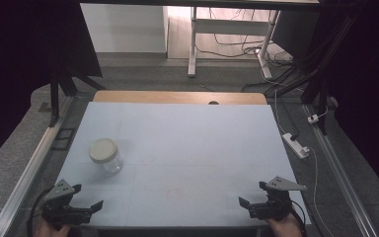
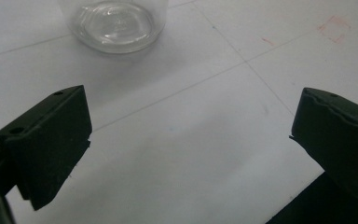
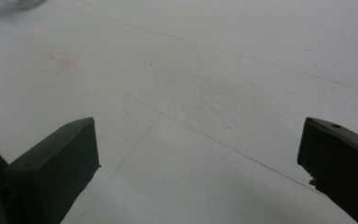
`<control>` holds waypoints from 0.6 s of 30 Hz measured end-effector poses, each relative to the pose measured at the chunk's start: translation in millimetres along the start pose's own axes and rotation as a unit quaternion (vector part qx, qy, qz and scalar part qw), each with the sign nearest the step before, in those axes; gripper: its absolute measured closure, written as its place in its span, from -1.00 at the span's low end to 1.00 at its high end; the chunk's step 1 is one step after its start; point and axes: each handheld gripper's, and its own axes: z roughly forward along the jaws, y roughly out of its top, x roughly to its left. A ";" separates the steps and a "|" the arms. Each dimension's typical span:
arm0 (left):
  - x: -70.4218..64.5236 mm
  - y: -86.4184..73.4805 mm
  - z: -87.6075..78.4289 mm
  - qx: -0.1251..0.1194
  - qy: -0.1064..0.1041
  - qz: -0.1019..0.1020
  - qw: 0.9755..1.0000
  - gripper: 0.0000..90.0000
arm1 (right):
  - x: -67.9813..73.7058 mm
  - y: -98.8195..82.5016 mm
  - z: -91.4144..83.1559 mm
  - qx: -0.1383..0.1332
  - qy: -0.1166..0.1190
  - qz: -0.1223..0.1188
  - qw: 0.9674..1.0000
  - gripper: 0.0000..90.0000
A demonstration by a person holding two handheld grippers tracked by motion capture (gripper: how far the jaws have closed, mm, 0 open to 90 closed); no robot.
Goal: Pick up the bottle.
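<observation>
Item: glass jar [image 1: 106, 156], clear, round-walled, squat cylinder, capped by a flat cream-coloured lid [image 1: 102, 149] of matte finish. Stands upright, long axis vertical, lid facing up. Position: on the table [image 1: 187, 148] at about 8 o'clock from the table's centre in the high view. In the left gripper view its thick transparent base [image 2: 114, 23] sits at 11 o'clock, ringed with bright reflections.

Item: table, rectangular, covered in a pale blue-white sheet, faintly pebbled and crossed by thin scored lines; bare wood strip along the far edge. Faint red marks [image 3: 58, 63] on the surface.

Item: left gripper [image 1: 88, 197], black, blocky wedge-shaped jaws, spread wide with nothing between them. Held at the near edge, at 6 o'clock from the jar and near it, not touching.

Item: right gripper [image 1: 253, 194], same black build, grey three-cornered plate on top. Jaws spread wide, holding nothing. Held at the near edge, well apart from the jar.
</observation>
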 end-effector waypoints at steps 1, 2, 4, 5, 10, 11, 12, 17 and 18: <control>-0.5 1.0 0.1 0.000 0.001 0.001 1.000 -1.00 | 0.0 0.1 0.2 0.001 -0.001 0.000 1.000 -1.00; -1.0 1.9 0.3 -0.001 0.001 0.002 1.000 -1.00 | 0.0 0.1 0.4 0.001 -0.001 0.000 1.000 -1.00; -1.4 3.5 0.2 -0.001 0.004 0.008 1.000 -1.00 | 0.1 0.1 0.4 0.001 -0.001 0.000 1.000 -1.00; -1.5 4.1 0.1 -0.001 0.005 0.009 1.000 -1.00 | 0.2 0.1 0.5 0.002 -0.002 -0.001 1.000 -1.00; 0.5 7.1 1.2 -0.009 -0.005 0.018 1.000 -1.00 | 0.8 0.3 1.1 0.005 0.003 -0.006 1.000 -1.00; 1.7 7.7 1.9 -0.015 -0.013 0.024 1.000 -1.00 | 1.0 0.3 1.3 0.005 0.003 -0.007 1.000 -1.00; 3.1 8.9 2.8 -0.017 -0.022 0.026 0.999 -1.00 | 1.0 0.4 1.6 0.006 0.003 -0.008 1.000 -1.00; 6.8 15.8 8.5 -0.024 -0.034 0.028 0.999 -1.00 | 0.5 0.6 2.2 0.009 0.002 -0.006 1.000 -1.00; 7.3 16.9 9.5 -0.026 -0.032 0.029 0.999 -1.00 | 0.3 0.6 2.1 0.009 0.002 -0.004 1.000 -1.00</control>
